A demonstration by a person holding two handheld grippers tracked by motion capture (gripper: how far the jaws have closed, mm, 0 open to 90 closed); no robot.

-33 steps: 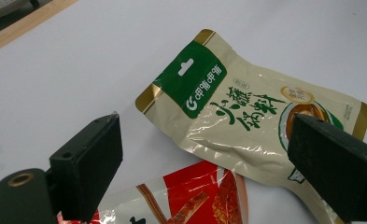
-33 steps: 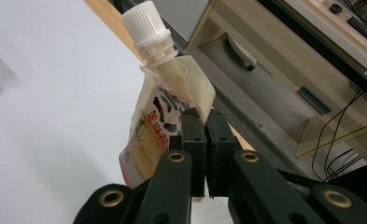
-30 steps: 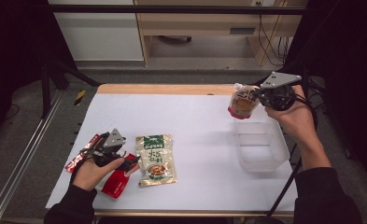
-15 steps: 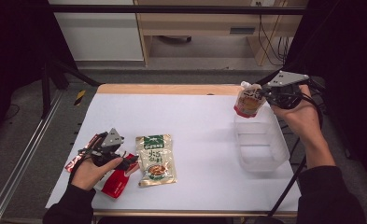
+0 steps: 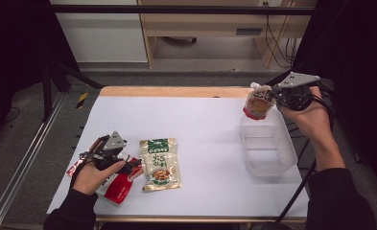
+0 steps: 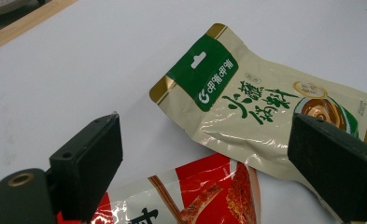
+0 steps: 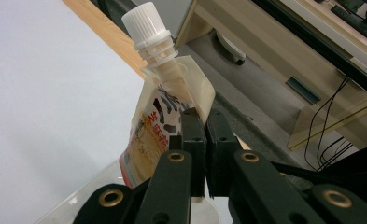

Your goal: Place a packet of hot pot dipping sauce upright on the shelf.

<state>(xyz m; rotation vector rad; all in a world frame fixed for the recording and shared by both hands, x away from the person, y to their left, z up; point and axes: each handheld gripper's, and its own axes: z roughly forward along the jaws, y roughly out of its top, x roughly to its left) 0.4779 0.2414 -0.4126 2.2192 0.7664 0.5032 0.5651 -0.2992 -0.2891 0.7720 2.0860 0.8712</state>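
The right gripper (image 5: 274,98) has carried one spout pouch (image 5: 258,102), jaws clamped, above one clear container (image 5: 268,149). Left gripper (image 5: 128,165), jaws apart, over two flat packets: green (image 5: 160,163), red (image 5: 116,184).

Beige sauce packet (image 6: 265,116), near left of the table: green header with a white "G" logo and white Chinese characters; below, dark green Chinese brush lettering; red packet (image 6: 195,196) and spout pouch (image 7: 165,126): Chinese print, too partial to read.
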